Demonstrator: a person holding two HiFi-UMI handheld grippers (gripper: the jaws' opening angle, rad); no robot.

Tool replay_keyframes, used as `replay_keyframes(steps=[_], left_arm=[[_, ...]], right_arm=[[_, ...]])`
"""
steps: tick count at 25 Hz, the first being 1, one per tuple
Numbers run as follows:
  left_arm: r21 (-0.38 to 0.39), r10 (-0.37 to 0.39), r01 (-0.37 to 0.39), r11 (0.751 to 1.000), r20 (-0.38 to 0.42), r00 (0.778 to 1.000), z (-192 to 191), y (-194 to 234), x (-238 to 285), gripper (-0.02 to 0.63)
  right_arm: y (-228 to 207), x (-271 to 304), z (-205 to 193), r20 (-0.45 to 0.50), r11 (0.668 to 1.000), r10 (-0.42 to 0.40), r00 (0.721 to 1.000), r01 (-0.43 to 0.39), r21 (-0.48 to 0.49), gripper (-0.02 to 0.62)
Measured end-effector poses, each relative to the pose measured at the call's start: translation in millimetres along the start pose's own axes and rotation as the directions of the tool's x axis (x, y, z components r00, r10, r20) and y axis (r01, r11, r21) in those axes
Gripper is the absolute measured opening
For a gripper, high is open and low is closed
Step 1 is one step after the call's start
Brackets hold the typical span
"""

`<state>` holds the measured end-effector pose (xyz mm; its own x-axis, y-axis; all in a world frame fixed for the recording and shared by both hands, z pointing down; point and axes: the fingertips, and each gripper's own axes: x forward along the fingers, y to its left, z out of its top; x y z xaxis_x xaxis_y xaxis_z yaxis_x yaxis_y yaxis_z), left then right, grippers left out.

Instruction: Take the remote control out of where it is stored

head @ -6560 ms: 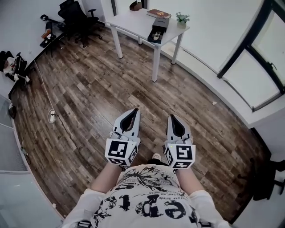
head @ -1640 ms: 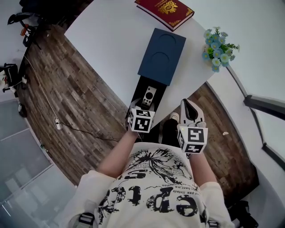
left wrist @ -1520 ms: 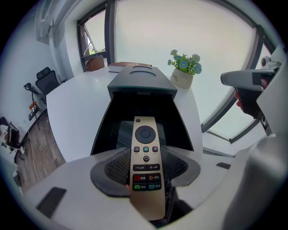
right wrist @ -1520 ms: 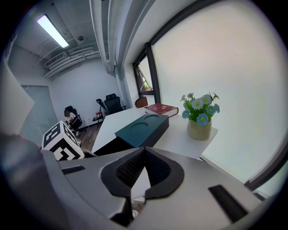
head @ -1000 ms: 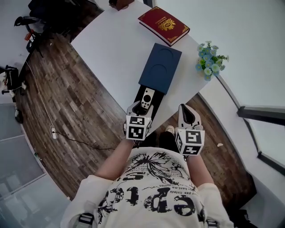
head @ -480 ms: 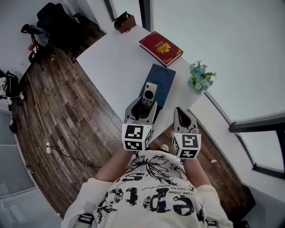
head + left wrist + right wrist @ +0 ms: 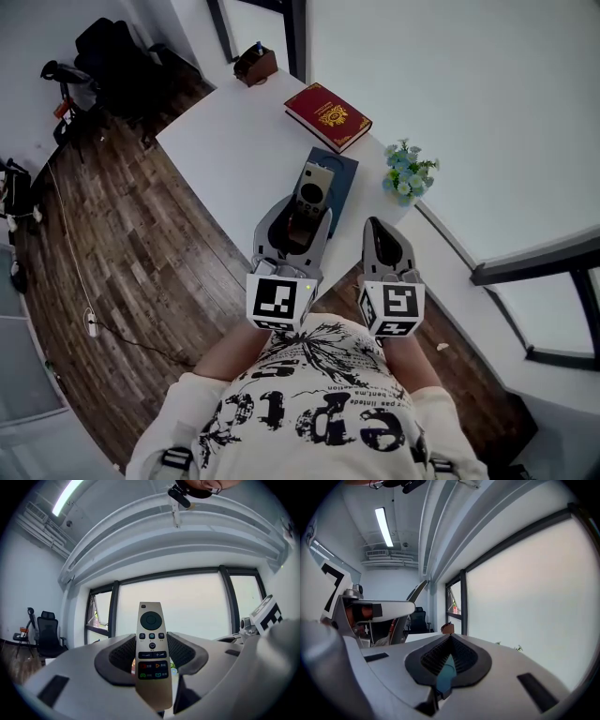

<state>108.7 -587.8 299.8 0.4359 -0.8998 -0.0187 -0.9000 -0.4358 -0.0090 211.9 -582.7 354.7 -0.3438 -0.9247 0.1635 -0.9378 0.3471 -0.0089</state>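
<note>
Head view: forearms side by side, both grippers aimed far toward the table point(image 7: 225, 131); left gripper point(image 7: 300, 211) clamps the remote's point(image 7: 314, 181) near end over the box point(image 7: 345, 169), right gripper point(image 7: 377, 230) closed, empty.

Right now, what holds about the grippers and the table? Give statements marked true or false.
1. The left gripper holds the remote control. True.
2. The right gripper has its fingers spread apart. False: they are together, with nothing between them.
3. The remote control lies in the blue box. False: it is held up in the left gripper.
4. A red book lies on the table beyond the blue box. True.
5. The flowers stand left of the blue box. False: they stand to its right.
</note>
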Motion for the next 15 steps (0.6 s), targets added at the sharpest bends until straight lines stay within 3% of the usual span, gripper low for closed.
replay_keyframes(steps=[7, 15], left_arm=[[0.002, -0.013, 0.013, 1.000, 0.051, 0.999, 14, -8, -7, 0.218], [0.005, -0.024, 0.024, 1.000, 0.046, 0.999, 13, -14, -6, 0.218]], right_arm=[[0, -8, 17, 0.077, 1.000, -0.018, 0.997, 0.018, -0.002, 0.002], [-2, -9, 18, 0.078, 1.000, -0.026, 0.997, 0.027, -0.011, 0.002]])
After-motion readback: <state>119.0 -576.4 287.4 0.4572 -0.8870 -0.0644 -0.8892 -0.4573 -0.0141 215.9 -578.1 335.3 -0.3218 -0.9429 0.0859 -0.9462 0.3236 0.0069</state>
